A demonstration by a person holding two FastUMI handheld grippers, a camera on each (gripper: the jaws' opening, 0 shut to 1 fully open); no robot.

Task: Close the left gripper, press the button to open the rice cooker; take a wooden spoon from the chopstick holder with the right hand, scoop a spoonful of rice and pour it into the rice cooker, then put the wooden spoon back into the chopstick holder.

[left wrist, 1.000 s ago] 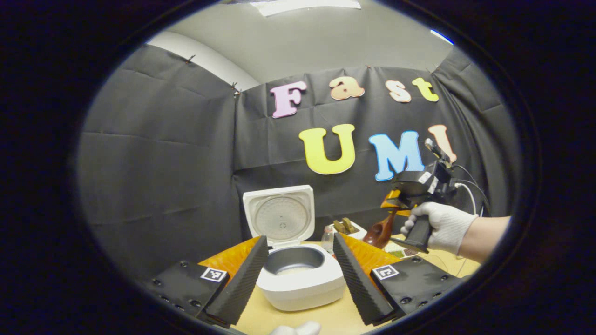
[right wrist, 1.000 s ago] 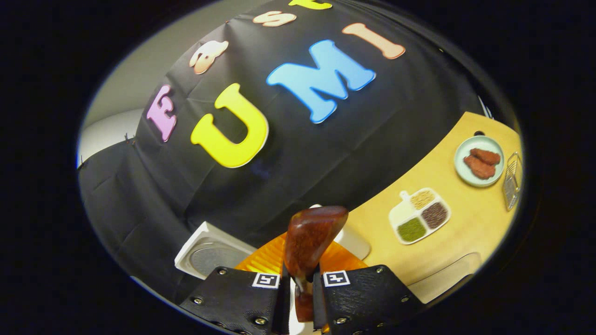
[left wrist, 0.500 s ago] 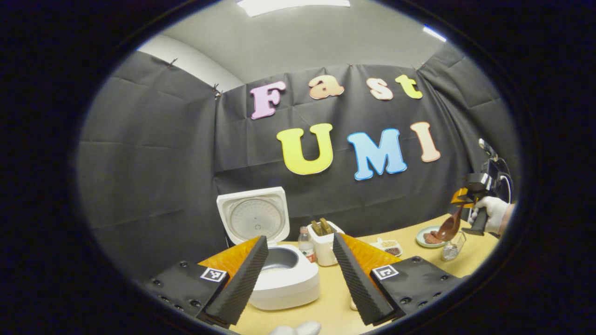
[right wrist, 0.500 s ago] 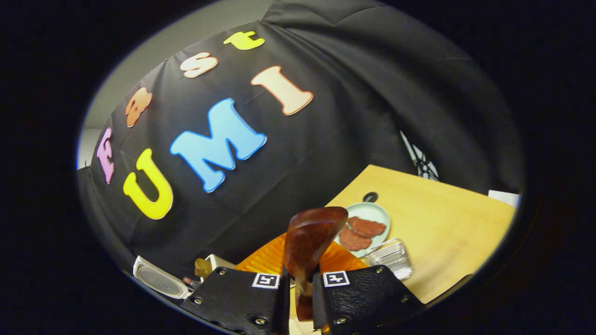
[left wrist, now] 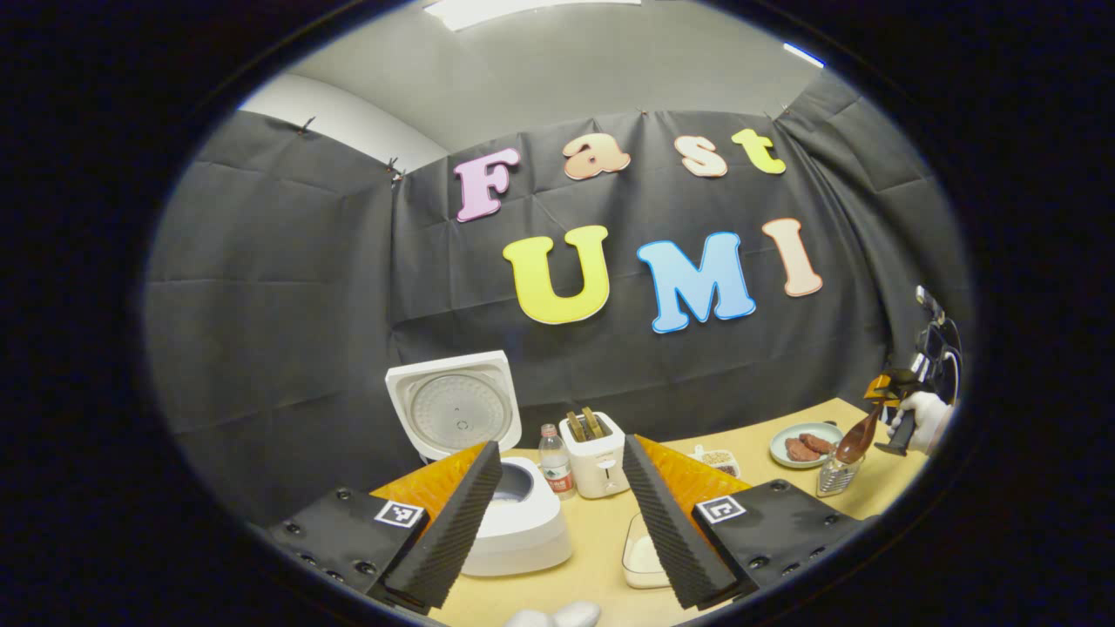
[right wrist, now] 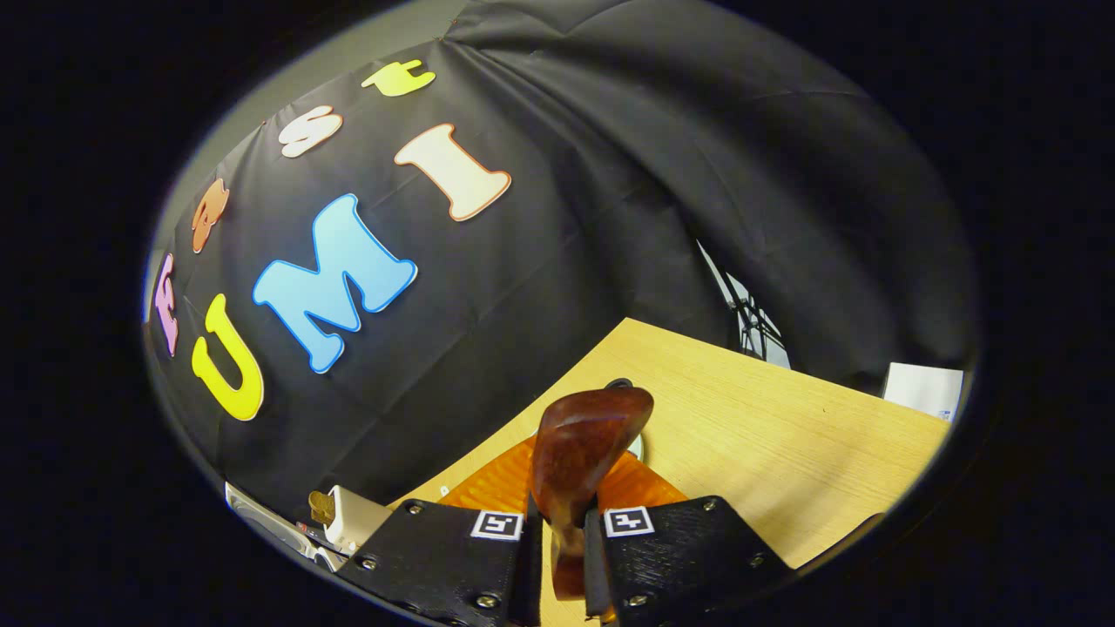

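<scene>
The white rice cooker point(left wrist: 514, 522) stands open with its lid point(left wrist: 453, 405) raised, partly hidden behind one finger of my left gripper point(left wrist: 557, 453), which is open and holds nothing. At the far right of the left gripper view, a gloved hand point(left wrist: 925, 416) holds my right gripper point(left wrist: 888, 392), shut on the wooden spoon point(left wrist: 858, 440). The spoon's bowl hangs just above the metal chopstick holder point(left wrist: 834, 475). In the right gripper view, the spoon point(right wrist: 584, 448) stands up between the fingers of the right gripper point(right wrist: 564, 527). A clear rice container point(left wrist: 640, 557) sits in front of the left gripper.
A small bottle point(left wrist: 553, 470) and a white toaster point(left wrist: 594, 453) stand right of the cooker. A compartment tray point(left wrist: 719, 457) and a plate of meat point(left wrist: 806, 444) lie farther right on the wooden table point(right wrist: 784, 435). The toaster point(right wrist: 353, 514) shows low left in the right gripper view.
My right gripper has carried the spoon rightwards, away from the cooker to above the chopstick holder. The left gripper has drawn back from the cooker and stays open.
</scene>
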